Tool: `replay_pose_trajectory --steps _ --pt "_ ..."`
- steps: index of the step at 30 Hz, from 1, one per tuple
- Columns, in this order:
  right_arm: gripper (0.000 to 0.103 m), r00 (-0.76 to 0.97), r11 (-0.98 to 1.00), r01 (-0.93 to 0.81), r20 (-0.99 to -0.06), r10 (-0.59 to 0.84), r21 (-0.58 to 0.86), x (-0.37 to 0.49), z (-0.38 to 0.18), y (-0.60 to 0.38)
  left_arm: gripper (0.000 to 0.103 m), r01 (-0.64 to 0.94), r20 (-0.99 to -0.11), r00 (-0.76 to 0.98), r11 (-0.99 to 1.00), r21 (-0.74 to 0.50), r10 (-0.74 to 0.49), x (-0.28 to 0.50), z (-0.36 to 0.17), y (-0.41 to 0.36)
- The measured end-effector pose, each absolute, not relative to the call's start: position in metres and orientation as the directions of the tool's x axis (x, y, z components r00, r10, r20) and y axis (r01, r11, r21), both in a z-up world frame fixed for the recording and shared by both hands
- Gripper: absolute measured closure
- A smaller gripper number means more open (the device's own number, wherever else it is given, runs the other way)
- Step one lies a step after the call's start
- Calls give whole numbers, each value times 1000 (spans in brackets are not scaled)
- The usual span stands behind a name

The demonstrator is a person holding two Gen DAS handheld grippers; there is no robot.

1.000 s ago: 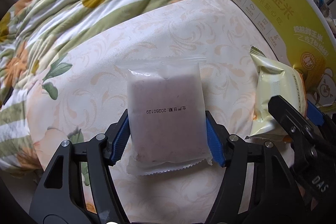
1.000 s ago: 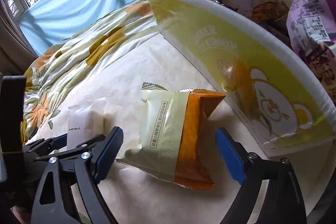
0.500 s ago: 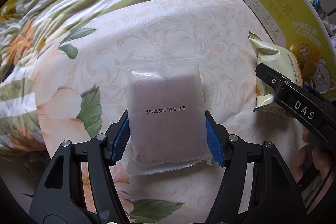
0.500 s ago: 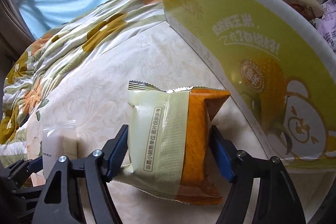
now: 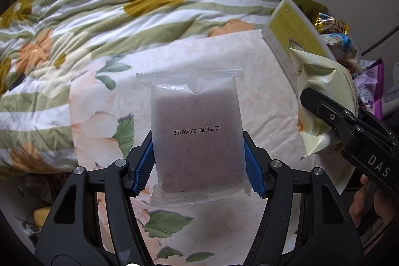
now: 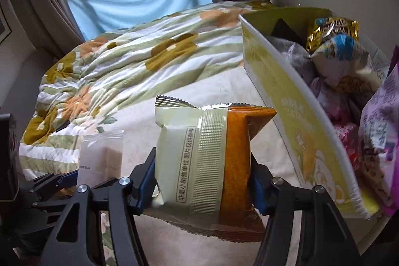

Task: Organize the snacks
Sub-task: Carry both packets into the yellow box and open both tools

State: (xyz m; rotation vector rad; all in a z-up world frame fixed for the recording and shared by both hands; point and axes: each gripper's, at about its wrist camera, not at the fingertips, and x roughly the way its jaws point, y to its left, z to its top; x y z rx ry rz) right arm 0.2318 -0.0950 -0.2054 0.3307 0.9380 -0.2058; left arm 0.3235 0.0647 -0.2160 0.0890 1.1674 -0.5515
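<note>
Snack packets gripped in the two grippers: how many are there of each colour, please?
Translucent white packet, in the left gripper: 1
Cream-and-orange packet, in the right gripper, whose jaws have just been closing on it: 1
Total: 2

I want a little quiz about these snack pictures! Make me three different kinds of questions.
1. True or false: the left gripper is empty.
2. What does the right gripper hold? A) a banana B) a cream and orange packet C) a cup
3. Fill in: the other snacks sit in a yellow ____.

Key: 1. False, it grips a frosted white packet. 2. B. 3. Box, beside the flowered bedspread.
</note>
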Motion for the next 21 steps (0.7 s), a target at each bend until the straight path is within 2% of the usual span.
replay_pose_trajectory --steps 6,12,21 --pt "45 674 949 219 -739 21 226 212 -130 -108 42 485 -834 354 845 -223 -423 309 -138 30" --pt "45 732 955 187 -682 20 230 186 -70 -164 42 513 -776 402 821 -250 -487 288 -79 -28" --pt "45 732 951 223 -681 -19 213 157 -51 -280 42 541 -747 400 795 -275 -531 274 -59 -147"
